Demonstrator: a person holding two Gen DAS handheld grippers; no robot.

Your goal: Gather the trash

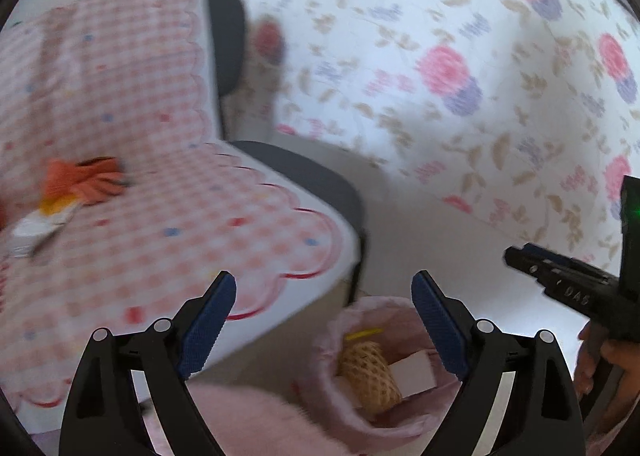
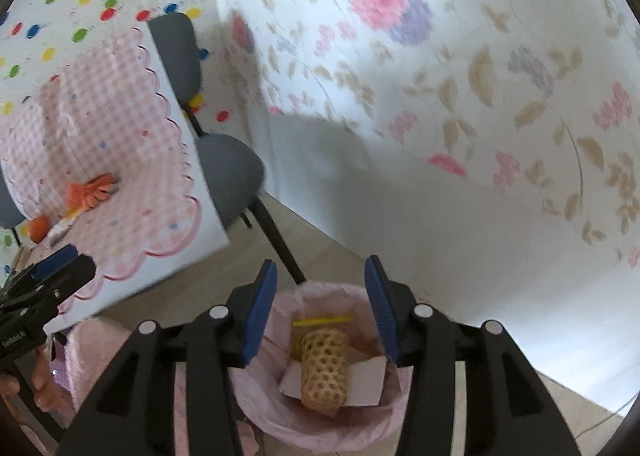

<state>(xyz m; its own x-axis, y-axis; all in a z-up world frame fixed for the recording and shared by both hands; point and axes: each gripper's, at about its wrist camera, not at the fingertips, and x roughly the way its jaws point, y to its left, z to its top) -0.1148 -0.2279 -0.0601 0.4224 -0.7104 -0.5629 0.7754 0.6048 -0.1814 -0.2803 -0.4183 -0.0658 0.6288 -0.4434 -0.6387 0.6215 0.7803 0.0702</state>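
Note:
A bin with a pink liner (image 2: pixel 256 396) stands on the floor below both grippers. Inside lie a tan foam net (image 2: pixel 324 368), a white cardboard box (image 2: pixel 368 388) and a yellow strip (image 2: pixel 320 321). My right gripper (image 2: pixel 320 268) hangs open right over the bin with nothing between its fingers. My left gripper (image 1: pixel 323 284) is wide open and empty, above the bin liner (image 1: pixel 320 356) and the foam net (image 1: pixel 370 376). On the pink checked tablecloth (image 1: pixel 180 216) lie orange scraps (image 1: pixel 84 180) and a white piece (image 1: pixel 36 230).
A grey chair (image 2: pixel 228 172) stands between the table and the flowered wall (image 2: pixel 440 96). Pink fluffy fabric (image 1: pixel 248 416) lies beside the bin. The right gripper (image 1: pixel 560 280) shows at the left view's right edge, the left gripper (image 2: pixel 52 272) at the right view's left edge.

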